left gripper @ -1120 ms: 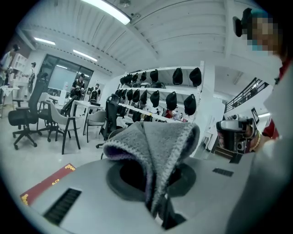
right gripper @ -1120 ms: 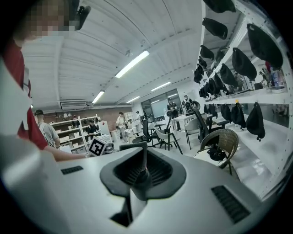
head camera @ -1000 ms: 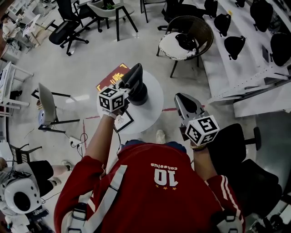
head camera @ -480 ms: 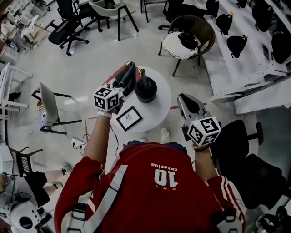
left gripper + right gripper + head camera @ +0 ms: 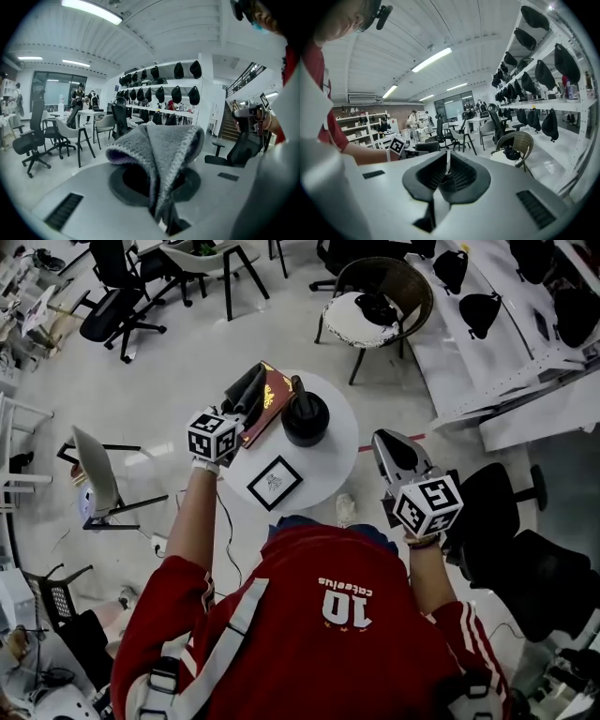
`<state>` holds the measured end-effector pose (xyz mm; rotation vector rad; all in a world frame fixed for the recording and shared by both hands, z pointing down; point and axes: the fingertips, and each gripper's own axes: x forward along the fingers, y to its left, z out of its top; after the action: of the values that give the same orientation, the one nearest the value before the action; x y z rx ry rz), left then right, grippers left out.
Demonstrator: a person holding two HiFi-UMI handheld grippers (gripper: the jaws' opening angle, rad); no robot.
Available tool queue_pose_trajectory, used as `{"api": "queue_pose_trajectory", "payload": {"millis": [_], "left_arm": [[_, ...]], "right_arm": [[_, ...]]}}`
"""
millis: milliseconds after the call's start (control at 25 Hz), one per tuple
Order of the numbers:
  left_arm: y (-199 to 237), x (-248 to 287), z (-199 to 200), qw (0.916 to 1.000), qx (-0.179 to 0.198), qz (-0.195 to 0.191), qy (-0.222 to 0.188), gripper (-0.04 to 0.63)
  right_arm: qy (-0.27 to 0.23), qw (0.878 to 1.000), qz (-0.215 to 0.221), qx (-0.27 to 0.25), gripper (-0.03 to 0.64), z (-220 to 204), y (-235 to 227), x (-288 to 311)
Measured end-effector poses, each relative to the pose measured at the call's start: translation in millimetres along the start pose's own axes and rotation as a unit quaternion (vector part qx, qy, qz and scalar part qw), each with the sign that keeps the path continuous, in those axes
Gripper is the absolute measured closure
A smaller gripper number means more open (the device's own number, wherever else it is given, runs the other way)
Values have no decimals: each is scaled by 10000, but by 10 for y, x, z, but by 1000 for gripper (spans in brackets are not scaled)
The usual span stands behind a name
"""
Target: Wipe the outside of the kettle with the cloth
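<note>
Cloth (image 5: pixel 157 150) | clamped between left gripper (image 5: pixel 245 390) jaws | kettle (image 5: pixel 305 419) near, apart

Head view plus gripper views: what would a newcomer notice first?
The grey cloth clamped in the left gripper fills its view. In the head view the black kettle stands on the round white table, near that gripper. The right gripper, shut and empty, is off the table's edge.
</note>
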<state>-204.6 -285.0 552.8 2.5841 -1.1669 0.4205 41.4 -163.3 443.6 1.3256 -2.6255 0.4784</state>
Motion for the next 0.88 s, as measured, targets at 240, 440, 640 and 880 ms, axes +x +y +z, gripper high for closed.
{"api": "queue_pose_trajectory", "payload": {"millis": [240, 440, 640, 880], "left_arm": [[68, 319, -309, 9980, 369, -256, 444, 548], [64, 603, -559, 9930, 710, -419, 844, 548], [71, 712, -765, 9914, 661, -416, 1051, 548], [20, 770, -944, 9893, 578, -493, 1249, 548]], "right_arm": [[131, 9994, -297, 87, 583, -169, -10, -70], [185, 9986, -468, 161, 583, -236, -56, -134], [166, 9981, -545, 217, 583, -241, -54, -146], [261, 9977, -570, 249, 583, -270, -76, -182]]}}
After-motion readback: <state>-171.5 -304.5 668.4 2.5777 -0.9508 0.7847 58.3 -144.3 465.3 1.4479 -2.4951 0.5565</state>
